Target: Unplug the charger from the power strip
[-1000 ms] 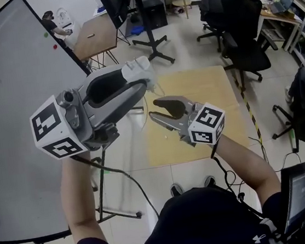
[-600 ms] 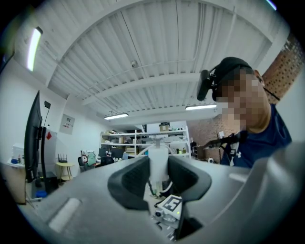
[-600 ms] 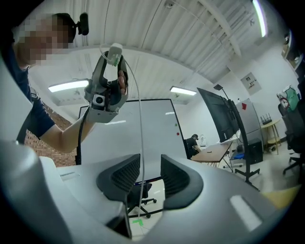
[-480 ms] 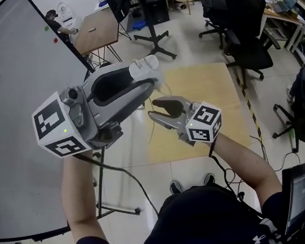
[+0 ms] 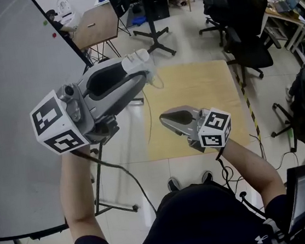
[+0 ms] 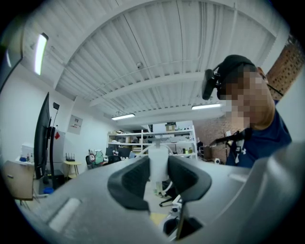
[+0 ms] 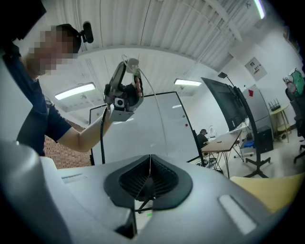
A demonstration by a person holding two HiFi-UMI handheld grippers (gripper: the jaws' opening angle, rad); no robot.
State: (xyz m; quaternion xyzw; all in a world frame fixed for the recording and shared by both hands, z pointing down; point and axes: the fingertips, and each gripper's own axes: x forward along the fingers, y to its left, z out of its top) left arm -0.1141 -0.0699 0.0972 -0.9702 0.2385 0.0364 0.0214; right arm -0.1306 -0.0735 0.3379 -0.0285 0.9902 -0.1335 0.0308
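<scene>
Head view: my left claw (image 5: 144, 73) grasps the white block-shaped plastic charger (image 5: 136, 64) aloft; my right claw (image 5: 164, 120), just closing on nothing, is clenched. No power strip shows; a steady hold seems wise.

Pale glossy tiled floor (image 5: 186, 37) — a flat tan rectangular board (image 5: 204, 93) lies on it, black wheeled office chairs (image 5: 248, 46) just beside.

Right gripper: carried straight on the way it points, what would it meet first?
Probably the thin white cable hanging just ahead of the shut right gripper; behind it, the whiteboard. Depth is unclear.
</scene>
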